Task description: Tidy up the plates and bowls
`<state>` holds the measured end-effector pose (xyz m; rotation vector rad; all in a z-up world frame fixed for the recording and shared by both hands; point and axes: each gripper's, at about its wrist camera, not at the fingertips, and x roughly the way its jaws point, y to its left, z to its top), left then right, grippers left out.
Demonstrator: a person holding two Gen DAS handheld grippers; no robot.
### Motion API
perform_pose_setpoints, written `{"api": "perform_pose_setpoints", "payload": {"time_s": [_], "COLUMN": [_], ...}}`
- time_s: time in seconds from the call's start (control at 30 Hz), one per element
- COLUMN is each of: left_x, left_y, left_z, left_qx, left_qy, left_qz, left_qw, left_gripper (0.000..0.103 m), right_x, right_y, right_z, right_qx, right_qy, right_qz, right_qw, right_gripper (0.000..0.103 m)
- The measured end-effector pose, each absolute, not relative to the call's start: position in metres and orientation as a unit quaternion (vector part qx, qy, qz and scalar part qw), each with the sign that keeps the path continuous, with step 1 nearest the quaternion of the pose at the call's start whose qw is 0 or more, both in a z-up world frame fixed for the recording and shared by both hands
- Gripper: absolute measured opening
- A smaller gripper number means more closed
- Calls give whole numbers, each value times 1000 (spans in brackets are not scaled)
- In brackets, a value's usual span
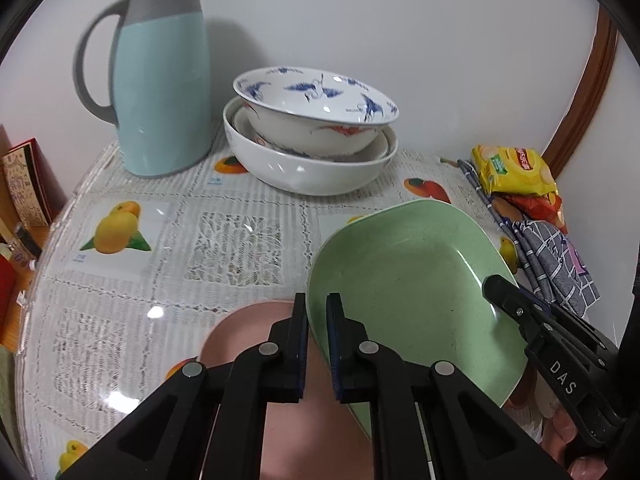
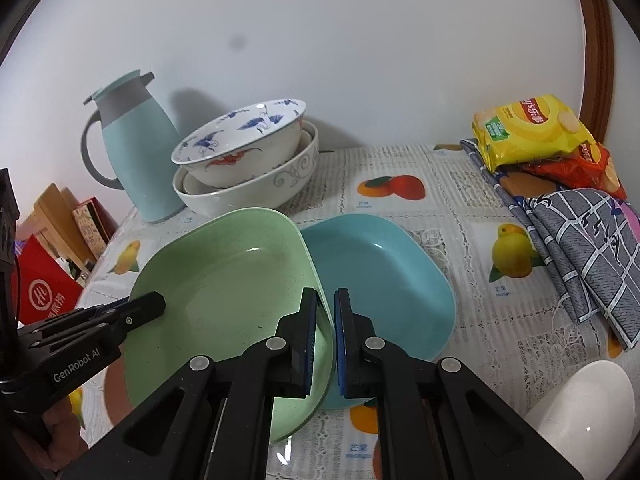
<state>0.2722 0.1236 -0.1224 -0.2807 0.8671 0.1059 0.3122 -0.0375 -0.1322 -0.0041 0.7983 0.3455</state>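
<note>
Speckled, rounded-square green plate (image 2: 224,280) between both grippers' jaws.

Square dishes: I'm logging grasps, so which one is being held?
The green dish, tilted, both grippers clamped on opposite rims; the blue dish lies flat, ungripped.

Ahead of the left gripper's (image 1: 317,344) fingers, bare lace tablecloth (image 1: 236,248) runs open up to the stacked white porcelain bowls (image 1: 312,148) and pale blue thermos jug (image 1: 164,80) (both against the wall). Right of the right gripper's (image 2: 326,344) fingers, a blue plastic dish (image 2: 384,272), folded checked cloth (image 2: 580,248) and crisp packets (image 2: 528,132) crowd the way.
</note>
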Motion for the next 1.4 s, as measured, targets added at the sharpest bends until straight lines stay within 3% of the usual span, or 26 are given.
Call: {"api": "perform_pose_setpoints", "payload": {"time_s": [0.7, 1.4], "left_x": [225, 211], "left_y": [157, 177], "left_z": [-117, -135], "left_qx": [-163, -176], "left_qy": [406, 428], "left_qz": [71, 98], "left_qw": [897, 881], "left_gripper": [10, 10], "right_x": [288, 276], "right_y": [-4, 26], "right_z": [-128, -151], "right_qx": [-25, -91], "right_qy": [366, 418], "right_qz": [224, 247], "right_qw": [903, 869], "right_gripper": [9, 9]}}
